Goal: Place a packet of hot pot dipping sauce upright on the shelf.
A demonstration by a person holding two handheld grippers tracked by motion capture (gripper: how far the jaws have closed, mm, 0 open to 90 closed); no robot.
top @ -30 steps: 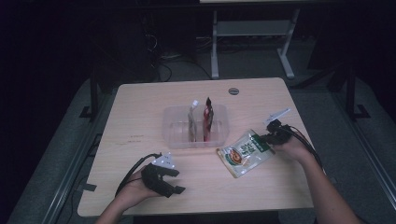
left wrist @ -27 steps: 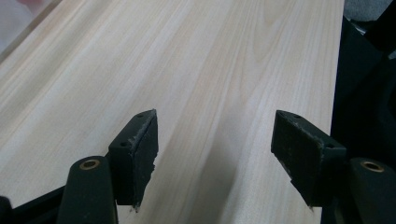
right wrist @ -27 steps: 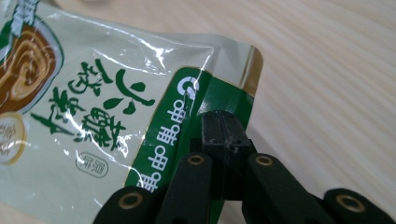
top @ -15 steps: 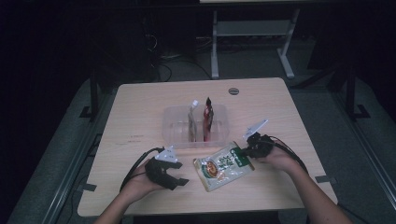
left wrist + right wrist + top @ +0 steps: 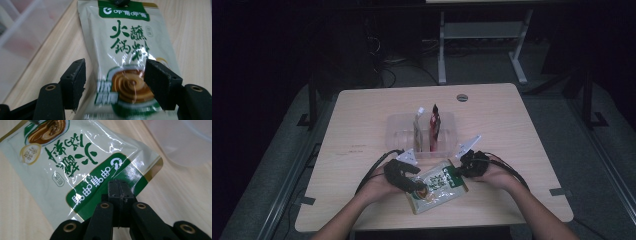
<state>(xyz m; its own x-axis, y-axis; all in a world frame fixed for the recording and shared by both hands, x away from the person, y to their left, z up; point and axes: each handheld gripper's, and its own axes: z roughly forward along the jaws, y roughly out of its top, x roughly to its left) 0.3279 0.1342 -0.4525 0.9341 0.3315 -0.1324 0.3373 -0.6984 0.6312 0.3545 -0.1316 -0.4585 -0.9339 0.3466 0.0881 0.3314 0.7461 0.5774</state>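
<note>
A pale green sauce packet (image 5: pixel 436 185) with green lettering lies on the wooden table near its front edge. My right gripper (image 5: pixel 460 170) is shut on the packet's green top edge (image 5: pixel 107 185). My left gripper (image 5: pixel 418 187) is open at the other end, its jaws standing on either side of the packet's lower part (image 5: pixel 122 85), where a brown swirl is printed. A clear plastic bin (image 5: pixel 397 135) stands just behind the packet, with a tan packet (image 5: pixel 417 127) and a red packet (image 5: pixel 434 125) upright in it.
A round grommet (image 5: pixel 462 97) sits in the table's far edge. Cables (image 5: pixel 374 170) trail from both grippers. A white table frame (image 5: pixel 482 35) stands on the dark floor beyond. The bin's wall (image 5: pixel 182 142) is close to the right gripper.
The right gripper has dragged the sauce packet leftward and toward the front of the table. The left gripper moved right and now straddles the packet's lower end.
</note>
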